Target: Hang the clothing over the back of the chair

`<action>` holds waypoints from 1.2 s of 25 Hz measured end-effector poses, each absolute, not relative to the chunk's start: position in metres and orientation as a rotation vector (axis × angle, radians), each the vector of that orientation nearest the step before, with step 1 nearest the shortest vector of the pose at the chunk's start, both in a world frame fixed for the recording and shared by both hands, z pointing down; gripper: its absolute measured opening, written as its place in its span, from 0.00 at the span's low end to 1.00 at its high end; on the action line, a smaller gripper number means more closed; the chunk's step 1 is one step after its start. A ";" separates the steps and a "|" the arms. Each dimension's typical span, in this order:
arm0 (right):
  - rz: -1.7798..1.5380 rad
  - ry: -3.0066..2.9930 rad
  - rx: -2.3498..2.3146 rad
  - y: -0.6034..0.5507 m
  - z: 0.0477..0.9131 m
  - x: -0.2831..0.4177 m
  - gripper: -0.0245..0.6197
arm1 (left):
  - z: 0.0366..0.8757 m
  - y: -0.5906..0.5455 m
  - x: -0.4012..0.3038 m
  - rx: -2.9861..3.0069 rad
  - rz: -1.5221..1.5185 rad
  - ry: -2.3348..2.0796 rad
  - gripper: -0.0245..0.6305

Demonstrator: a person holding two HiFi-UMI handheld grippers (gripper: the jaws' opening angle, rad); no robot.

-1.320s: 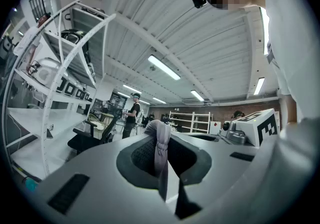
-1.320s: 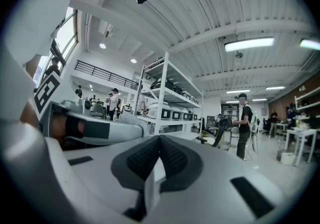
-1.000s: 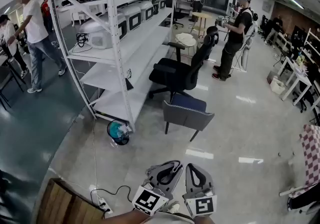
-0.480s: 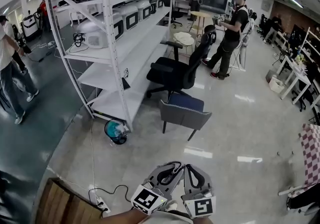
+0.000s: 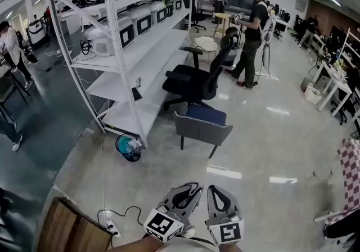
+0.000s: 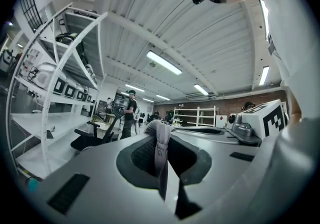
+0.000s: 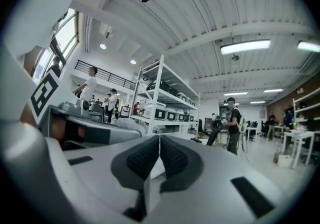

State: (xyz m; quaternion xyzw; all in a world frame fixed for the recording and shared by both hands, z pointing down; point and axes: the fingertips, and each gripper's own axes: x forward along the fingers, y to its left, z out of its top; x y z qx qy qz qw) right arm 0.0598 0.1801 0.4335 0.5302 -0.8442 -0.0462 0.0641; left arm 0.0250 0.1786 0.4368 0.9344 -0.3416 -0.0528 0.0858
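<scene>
A strip of grey clothing (image 6: 159, 144) is pinched between the pads of my left gripper (image 6: 159, 127), which is shut on it. Its bunched end also shows in the right gripper view as the grey clothing (image 7: 131, 124). In the head view my left gripper (image 5: 193, 188) and my right gripper (image 5: 216, 190) are side by side at the bottom edge, both pointing level. The pads of my right gripper (image 7: 160, 139) meet with nothing visible between them. A grey chair with a blue seat (image 5: 201, 125) stands ahead across the floor, its back towards me, well apart from both grippers.
A black office chair (image 5: 194, 79) stands just behind the grey one. White shelving (image 5: 121, 48) with appliances runs along the left, with a teal bucket (image 5: 128, 147) at its foot. A power strip and cable (image 5: 110, 225) lie bottom left. A person (image 5: 250, 26) stands beyond the chairs.
Both grippers have moved forward towards the chairs, keeping their grip and pose. The person on the left has walked off towards the left edge.
</scene>
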 end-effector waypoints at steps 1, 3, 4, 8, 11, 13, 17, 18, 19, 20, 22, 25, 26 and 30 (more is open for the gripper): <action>-0.129 -2.549 1.591 0.181 0.436 0.065 0.06 | 0.439 0.181 0.029 2.780 -0.157 -1.026 0.08; -0.096 -2.542 1.570 0.184 0.439 0.072 0.06 | 0.444 0.187 0.035 2.767 -0.146 -1.042 0.08; -0.097 -2.547 1.558 0.185 0.440 0.075 0.06 | 0.446 0.189 0.036 2.759 -0.138 -1.050 0.08; -0.099 -2.595 1.526 0.187 0.441 0.078 0.06 | 0.445 0.190 0.038 2.741 -0.129 -1.091 0.08; -0.073 -2.626 1.495 0.185 0.445 0.076 0.06 | 0.448 0.188 0.037 2.726 -0.124 -1.113 0.08; -0.067 -2.638 1.488 0.182 0.448 0.074 0.06 | 0.451 0.186 0.036 2.721 -0.122 -1.113 0.08; -0.067 -2.643 1.496 0.170 0.450 0.067 0.06 | 0.458 0.171 0.030 2.714 -0.119 -1.098 0.08; -0.060 -2.635 1.500 0.166 0.452 0.066 0.06 | 0.459 0.165 0.028 2.711 -0.117 -1.091 0.08; -0.049 -2.625 1.505 0.161 0.453 0.065 0.06 | 0.460 0.158 0.027 2.707 -0.116 -1.084 0.08; -0.039 -2.615 1.511 0.157 0.454 0.065 0.06 | 0.459 0.152 0.025 2.705 -0.118 -1.078 0.08; -0.030 -2.600 1.527 0.147 0.455 0.065 0.06 | 0.457 0.140 0.022 2.709 -0.127 -1.063 0.08; -0.024 -2.588 1.545 0.126 0.455 0.057 0.06 | 0.461 0.118 0.016 2.704 -0.127 -1.036 0.08; -0.022 -2.589 1.538 0.121 0.457 0.051 0.06 | 0.463 0.111 0.012 2.695 -0.126 -1.029 0.08; -0.011 -2.583 1.510 0.097 0.461 0.032 0.06 | 0.467 0.080 0.001 2.680 -0.134 -1.012 0.08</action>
